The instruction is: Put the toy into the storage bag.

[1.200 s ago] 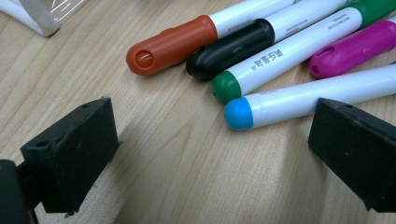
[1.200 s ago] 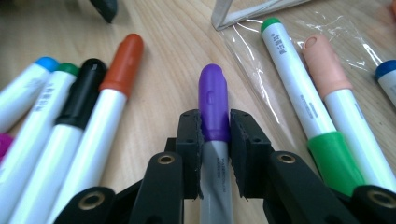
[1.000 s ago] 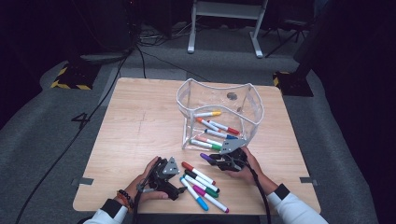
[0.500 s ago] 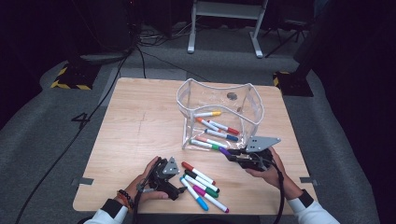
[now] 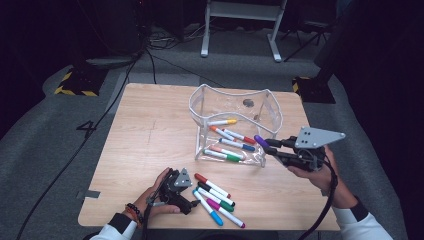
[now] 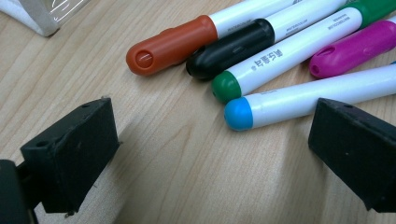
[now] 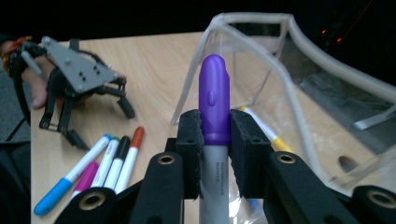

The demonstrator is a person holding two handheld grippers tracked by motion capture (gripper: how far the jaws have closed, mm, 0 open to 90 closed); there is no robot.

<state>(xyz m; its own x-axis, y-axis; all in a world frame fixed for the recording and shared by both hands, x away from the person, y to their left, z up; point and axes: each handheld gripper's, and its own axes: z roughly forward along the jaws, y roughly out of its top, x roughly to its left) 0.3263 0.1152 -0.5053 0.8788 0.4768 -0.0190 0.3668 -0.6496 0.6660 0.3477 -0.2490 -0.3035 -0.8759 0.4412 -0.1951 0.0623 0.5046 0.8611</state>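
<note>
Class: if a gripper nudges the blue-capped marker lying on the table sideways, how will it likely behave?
The blue-capped marker looks round and smooth, so it would probably roll across the flat table. The neighbouring markers beside it may stop it. It appears stiff and light.

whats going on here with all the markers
A person is moving markers from the table into a clear plastic pouch. The right claw is shut on a purple-capped marker, held up beside the pouch's near corner. The left claw rests open on the table next to the five loose markers. Several markers already lie inside the pouch.
</note>
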